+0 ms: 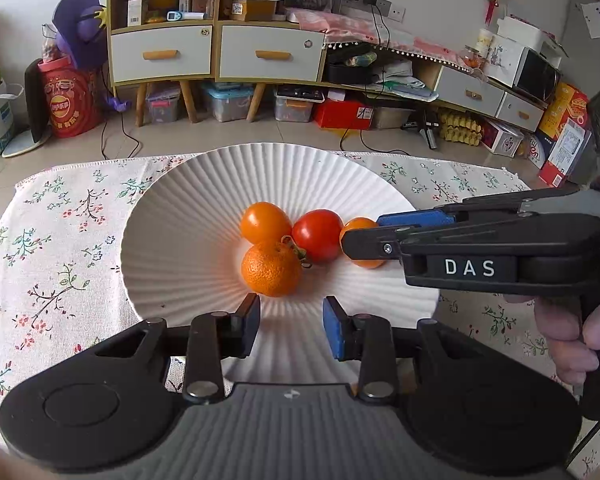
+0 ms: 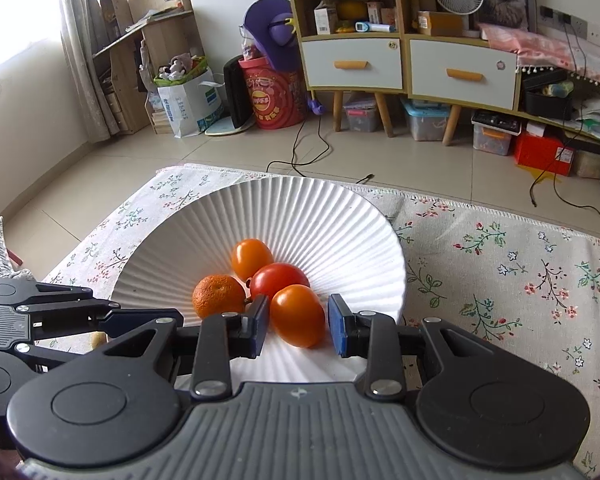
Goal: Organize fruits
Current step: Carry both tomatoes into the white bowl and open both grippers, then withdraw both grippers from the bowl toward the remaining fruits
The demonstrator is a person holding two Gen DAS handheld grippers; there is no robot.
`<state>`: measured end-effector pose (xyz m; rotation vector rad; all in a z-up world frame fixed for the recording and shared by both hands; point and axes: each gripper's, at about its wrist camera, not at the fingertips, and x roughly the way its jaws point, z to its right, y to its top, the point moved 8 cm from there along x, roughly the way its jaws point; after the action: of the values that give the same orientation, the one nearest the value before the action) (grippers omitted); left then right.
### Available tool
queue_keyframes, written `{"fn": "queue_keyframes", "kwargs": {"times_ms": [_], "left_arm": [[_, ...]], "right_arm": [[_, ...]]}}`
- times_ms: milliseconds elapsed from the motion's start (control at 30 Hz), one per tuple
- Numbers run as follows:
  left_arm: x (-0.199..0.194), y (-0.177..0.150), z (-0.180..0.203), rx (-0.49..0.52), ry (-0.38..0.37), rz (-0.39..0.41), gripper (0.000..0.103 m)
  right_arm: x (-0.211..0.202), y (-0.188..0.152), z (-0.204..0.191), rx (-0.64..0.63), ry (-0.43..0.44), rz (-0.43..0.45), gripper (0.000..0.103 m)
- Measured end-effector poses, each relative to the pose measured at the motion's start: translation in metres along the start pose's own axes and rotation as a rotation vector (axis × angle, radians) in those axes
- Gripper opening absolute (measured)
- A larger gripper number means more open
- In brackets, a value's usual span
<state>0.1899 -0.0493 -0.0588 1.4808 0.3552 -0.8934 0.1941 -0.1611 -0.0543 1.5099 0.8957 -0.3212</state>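
A white ribbed plate (image 1: 188, 216) (image 2: 300, 208) sits on a floral tablecloth and holds several fruits. A mandarin (image 1: 271, 268) (image 2: 218, 295) lies nearest my left gripper. A red tomato (image 1: 318, 234) (image 2: 278, 278) and an orange tomato (image 1: 265, 222) (image 2: 251, 258) lie behind it. My left gripper (image 1: 291, 326) is open and empty over the plate's near rim. My right gripper (image 2: 298, 326) is open with its pads on either side of another orange tomato (image 2: 298, 314) (image 1: 360, 226), a small gap showing on each side. It enters the left wrist view from the right (image 1: 366, 234).
The floral tablecloth (image 1: 60, 248) (image 2: 520, 272) covers the table around the plate. Beyond the far table edge are the tiled floor, loose cables (image 2: 304, 148), white drawer cabinets (image 1: 216, 54) and storage boxes. A hand (image 1: 568, 344) holds the right gripper's handle.
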Motion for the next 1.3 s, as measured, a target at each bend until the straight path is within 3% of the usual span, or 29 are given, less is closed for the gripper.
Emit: {"fn": "queue_keyframes", "kwargs": {"times_ms": [200, 467, 633, 833, 1033, 1300], "left_arm": [[-0.002, -0.001, -0.002, 0.030, -0.006, -0.001, 0.039], [-0.008, -0.002, -0.004, 0.073, 0.013, 0.006, 0.054], [-0.011, -0.001, -0.006, 0.075, 0.015, 0.009, 0.062], [-0.023, 0.000, -0.008, 0.069, 0.020, 0.028, 0.081], [-0.037, -0.004, -0.011, 0.068, 0.018, 0.033, 0.091], [-0.057, -0.018, -0.020, 0.094, 0.034, 0.025, 0.097]], "right_arm": [[-0.001, -0.001, -0.008, -0.042, 0.036, -0.043, 0.029], [0.003, -0.004, -0.016, -0.045, 0.022, -0.055, 0.031], [-0.004, -0.001, -0.015, -0.014, 0.009, -0.043, 0.052], [-0.020, -0.002, -0.019, -0.012, -0.016, -0.041, 0.072], [-0.035, -0.005, -0.022, 0.005, -0.062, -0.041, 0.085], [-0.053, -0.014, -0.020, 0.091, -0.093, -0.030, 0.091]]}}
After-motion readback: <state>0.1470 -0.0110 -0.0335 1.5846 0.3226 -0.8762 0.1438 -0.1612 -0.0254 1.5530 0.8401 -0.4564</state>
